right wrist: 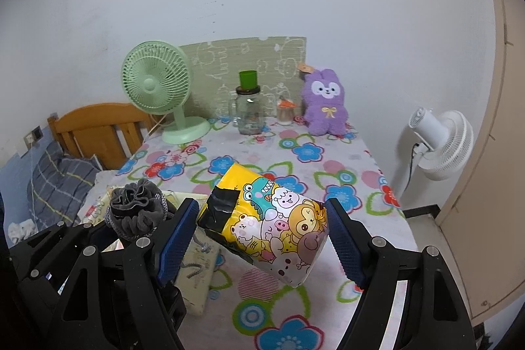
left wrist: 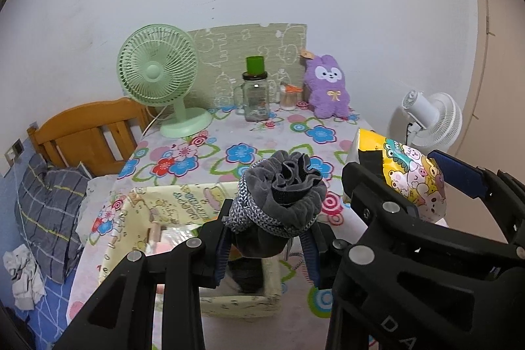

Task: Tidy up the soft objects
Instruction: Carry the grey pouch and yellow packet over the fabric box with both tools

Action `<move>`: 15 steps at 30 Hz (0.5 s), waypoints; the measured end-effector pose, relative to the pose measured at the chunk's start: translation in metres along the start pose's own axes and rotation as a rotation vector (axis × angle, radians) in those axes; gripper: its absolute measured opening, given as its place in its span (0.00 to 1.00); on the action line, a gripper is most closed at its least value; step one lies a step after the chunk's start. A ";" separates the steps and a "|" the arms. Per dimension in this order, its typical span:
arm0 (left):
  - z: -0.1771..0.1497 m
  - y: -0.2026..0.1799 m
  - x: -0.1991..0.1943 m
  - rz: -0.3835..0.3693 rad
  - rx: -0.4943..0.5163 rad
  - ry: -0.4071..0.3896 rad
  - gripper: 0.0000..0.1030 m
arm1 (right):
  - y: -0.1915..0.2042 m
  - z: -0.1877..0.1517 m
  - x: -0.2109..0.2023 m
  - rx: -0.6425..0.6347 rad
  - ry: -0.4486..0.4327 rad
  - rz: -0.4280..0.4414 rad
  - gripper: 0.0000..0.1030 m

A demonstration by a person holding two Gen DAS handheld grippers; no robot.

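left tool (left wrist: 267, 246) clamps a grey drawstring pouch (left wrist: 283, 195) over the box (left wrist: 183, 205) — right tool (right wrist: 262, 238) grips the tissue pack (right wrist: 272, 222), both raised.

Soft, even indoor light with faint shadows; both fisheye views bend strongly toward dark corners, and everything stays fairly sharp.

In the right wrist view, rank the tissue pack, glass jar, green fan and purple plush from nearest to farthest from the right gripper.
1. Tissue pack: between the right gripper fingers.
2. Green fan at back left, glass jar at back centre and purple plush at back right: all along the table's far edge, too close to call.
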State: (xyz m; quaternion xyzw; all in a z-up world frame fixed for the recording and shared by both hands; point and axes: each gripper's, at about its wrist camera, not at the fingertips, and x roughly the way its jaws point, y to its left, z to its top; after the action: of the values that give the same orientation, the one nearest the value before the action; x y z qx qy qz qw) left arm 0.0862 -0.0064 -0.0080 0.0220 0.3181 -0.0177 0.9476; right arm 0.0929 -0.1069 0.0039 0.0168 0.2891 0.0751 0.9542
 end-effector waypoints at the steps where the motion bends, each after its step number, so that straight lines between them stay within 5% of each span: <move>1: 0.000 0.004 0.001 0.006 -0.004 0.001 0.37 | 0.003 0.000 0.002 -0.003 0.002 0.006 0.78; 15: -0.005 0.048 0.022 0.049 -0.026 0.029 0.37 | 0.045 0.003 0.028 -0.060 0.020 0.048 0.78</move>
State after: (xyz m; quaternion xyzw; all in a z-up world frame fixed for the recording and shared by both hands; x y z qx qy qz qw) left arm 0.1027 0.0412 -0.0235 0.0175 0.3314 0.0100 0.9433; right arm 0.1117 -0.0580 -0.0057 -0.0059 0.2957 0.1066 0.9493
